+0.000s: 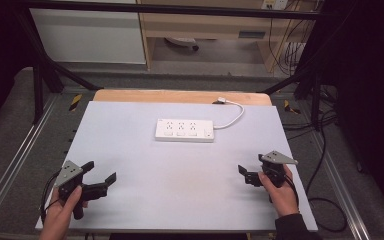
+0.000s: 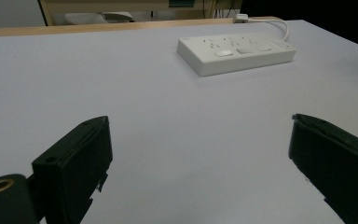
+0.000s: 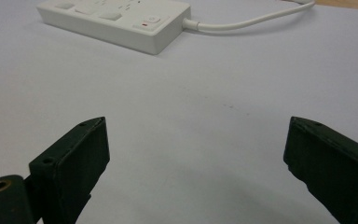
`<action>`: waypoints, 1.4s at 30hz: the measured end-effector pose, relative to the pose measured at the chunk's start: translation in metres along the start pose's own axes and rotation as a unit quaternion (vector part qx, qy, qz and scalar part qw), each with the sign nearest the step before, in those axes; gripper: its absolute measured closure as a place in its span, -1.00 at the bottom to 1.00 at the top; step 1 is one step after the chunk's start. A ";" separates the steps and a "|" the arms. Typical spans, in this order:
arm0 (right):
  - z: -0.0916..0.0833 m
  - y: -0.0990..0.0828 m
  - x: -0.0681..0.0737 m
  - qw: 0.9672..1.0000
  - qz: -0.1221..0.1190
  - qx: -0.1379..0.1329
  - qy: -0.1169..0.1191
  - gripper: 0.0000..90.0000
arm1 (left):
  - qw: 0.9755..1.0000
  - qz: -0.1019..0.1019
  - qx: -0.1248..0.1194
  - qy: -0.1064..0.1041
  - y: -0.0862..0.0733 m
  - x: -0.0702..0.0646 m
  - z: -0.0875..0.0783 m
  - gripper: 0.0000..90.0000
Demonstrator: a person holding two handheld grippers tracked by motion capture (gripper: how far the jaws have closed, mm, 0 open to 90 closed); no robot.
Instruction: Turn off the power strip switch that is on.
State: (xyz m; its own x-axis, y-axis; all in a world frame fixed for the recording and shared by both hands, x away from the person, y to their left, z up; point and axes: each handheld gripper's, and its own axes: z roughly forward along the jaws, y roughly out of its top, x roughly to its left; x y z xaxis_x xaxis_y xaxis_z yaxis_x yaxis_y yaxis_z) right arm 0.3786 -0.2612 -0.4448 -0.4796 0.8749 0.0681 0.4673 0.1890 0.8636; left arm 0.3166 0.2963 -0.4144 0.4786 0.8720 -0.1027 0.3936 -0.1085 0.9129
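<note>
A white power strip [image 1: 184,130] lies flat on the pale table top [image 1: 180,185], toward the far middle, and its white cable [image 1: 232,119] curls off to the back edge. My left gripper [image 1: 100,171] hovers at the near left corner, held by a hand, jaws wide open with nothing between them. My right gripper [image 1: 251,164] is at the near right, also open and holding nothing. In the left gripper view, the power strip [image 2: 235,52] sits well beyond the gripper [image 2: 200,140]. The right gripper view has the strip [image 3: 116,18] and cable [image 3: 247,21] far ahead of its gripper [image 3: 196,144].
A wooden board edge [image 1: 180,96] runs along the back of the table top. A dark metal frame [image 1: 40,75] surrounds the table. Loose black cables [image 1: 325,150] lie on the floor at the right. A cabinet [image 1: 205,25] stands behind.
</note>
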 end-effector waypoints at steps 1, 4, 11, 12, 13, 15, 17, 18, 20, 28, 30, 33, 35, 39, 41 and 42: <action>-0.001 0.000 0.000 1.000 0.000 -0.001 0.004 -0.83 | 1.000 0.001 0.000 -0.001 0.000 0.000 0.000 -0.87; -0.001 0.000 0.000 1.000 -0.002 -0.002 0.002 -0.83 | 1.000 0.002 0.001 -0.001 0.000 -0.001 0.001 -0.86; -0.002 0.001 -0.001 1.000 0.002 -0.008 0.002 -0.85 | 1.000 0.001 0.001 -0.002 0.000 -0.001 0.001 -0.87; -0.004 0.002 0.000 1.000 0.001 -0.011 0.001 -0.85 | 1.000 0.002 0.001 -0.002 0.000 -0.001 0.001 -0.87; -0.004 0.002 0.000 1.000 0.001 -0.011 0.001 -0.85 | 1.000 0.001 0.001 -0.002 0.000 -0.001 0.001 -0.87; -0.004 0.003 0.000 1.000 0.004 -0.016 0.002 -0.86 | 1.000 0.001 0.001 -0.002 0.000 0.000 0.001 -0.87; -0.005 0.004 0.000 1.000 0.007 -0.020 0.003 -0.87 | 1.000 0.000 0.001 -0.002 0.000 0.000 0.001 -0.87; -0.006 0.004 0.000 1.000 0.008 -0.021 0.003 -0.88 | 1.000 0.000 0.001 -0.002 0.000 0.000 0.001 -0.87; -0.006 0.005 0.001 1.000 0.008 -0.025 0.005 -0.89 | 1.000 0.000 0.000 -0.002 0.000 -0.001 0.001 -0.87; -0.007 0.009 0.008 0.999 0.006 -0.033 0.016 -0.91 | 1.000 -0.002 0.001 -0.003 0.000 0.000 0.001 -0.87; -0.006 0.010 0.010 0.999 0.005 -0.038 0.021 -0.91 | 1.000 -0.003 0.000 -0.003 0.000 0.001 0.000 -0.86; -0.007 0.012 0.013 0.999 0.006 -0.043 0.025 -0.91 | 1.000 -0.003 0.000 -0.003 0.000 0.000 0.001 -0.86; -0.008 0.013 0.016 0.998 0.003 -0.046 0.030 -0.91 | 1.000 -0.002 0.000 -0.004 0.000 0.000 0.001 -0.86; -0.010 0.015 0.019 0.998 0.000 -0.053 0.032 -0.91 | 1.000 -0.003 0.001 -0.005 0.000 0.000 0.001 -0.86; -0.011 0.016 0.020 0.998 0.001 -0.054 0.034 -0.91 | 1.000 -0.001 0.002 -0.004 0.000 0.000 0.001 -0.86; -0.011 0.017 0.021 0.998 -0.002 -0.056 0.036 -0.91 | 1.000 -0.002 0.003 -0.004 0.000 0.000 0.001 -0.86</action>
State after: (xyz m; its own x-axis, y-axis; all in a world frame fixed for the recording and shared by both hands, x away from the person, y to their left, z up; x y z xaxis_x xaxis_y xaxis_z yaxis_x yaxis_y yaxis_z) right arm 0.3682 -0.2451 -0.4235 -0.5351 0.8392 0.0970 0.3821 0.1380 0.9137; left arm 0.3171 0.2963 -0.4151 0.4830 0.8689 -0.1084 0.3994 -0.1084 0.9104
